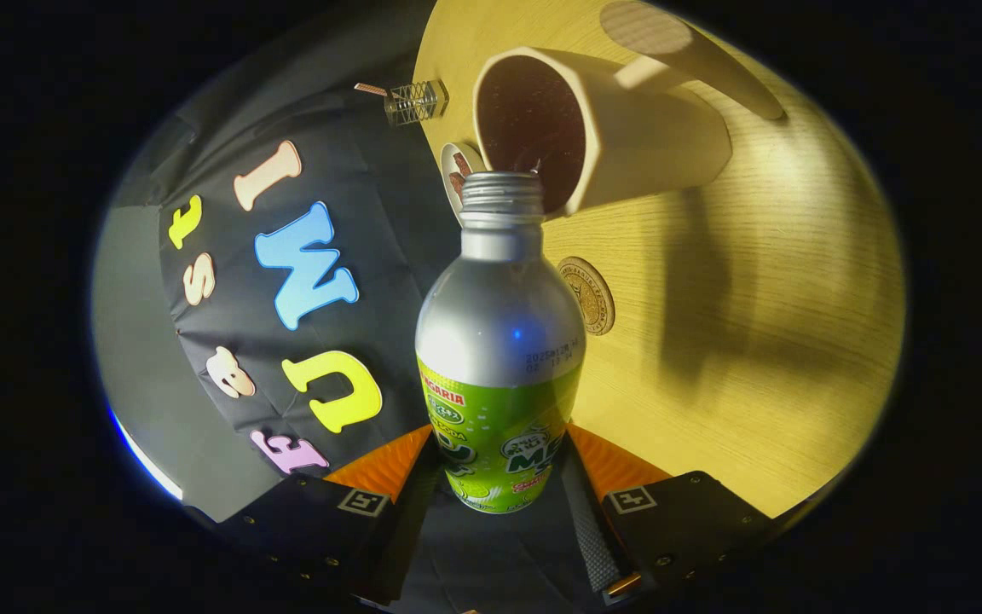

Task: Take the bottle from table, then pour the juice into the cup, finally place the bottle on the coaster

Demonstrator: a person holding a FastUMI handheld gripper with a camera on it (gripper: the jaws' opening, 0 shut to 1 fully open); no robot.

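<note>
The gripper (504, 465) has both fingers clamped on the lower, labelled part of a silver bottle (498, 341), one finger on each side, and the bottle reaches forward from between them with its cap off. The bottle's open mouth sits right at the rim of a cream cup (627, 141), whose dark inside faces the bottle and whose handle points away on the far side. The cup stands on a wooden table (755, 341); a round coaster (589, 294) lies flat on it just beside the bottle's shoulder, near the cup.
</note>
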